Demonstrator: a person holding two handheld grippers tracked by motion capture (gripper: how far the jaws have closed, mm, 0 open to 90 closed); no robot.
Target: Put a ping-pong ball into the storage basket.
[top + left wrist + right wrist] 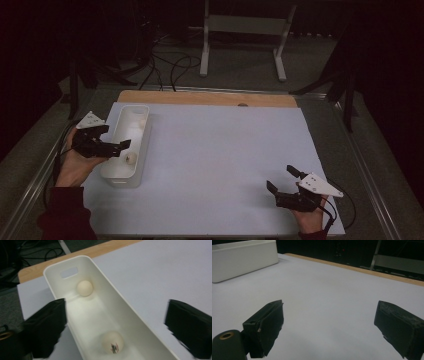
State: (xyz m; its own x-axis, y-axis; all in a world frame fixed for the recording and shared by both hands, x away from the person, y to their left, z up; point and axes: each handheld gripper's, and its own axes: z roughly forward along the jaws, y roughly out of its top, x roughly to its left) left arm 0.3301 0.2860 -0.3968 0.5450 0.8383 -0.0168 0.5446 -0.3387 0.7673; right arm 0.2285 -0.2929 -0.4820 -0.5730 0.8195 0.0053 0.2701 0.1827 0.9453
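A long white bin [144,146] stands on the left of the white sheet. Two pale balls lie in it: one at the far end [142,121] [85,288], and one near the front [131,158] [113,342] with a red and black print. My left gripper [117,146] [116,315] hangs over the bin's front half, above the printed ball. It is open, jaws wide, and nothing touches them. My right gripper [281,178] [329,317] rests low at the sheet's front right, open and empty. The bin [244,260] shows far off in the right gripper view.
The white sheet [220,160] covers a wooden tabletop whose far edge [210,97] is bare. A metal frame rims the table. Beyond it, on the floor, stand a white metal stand [245,30] and dark cables [170,65].
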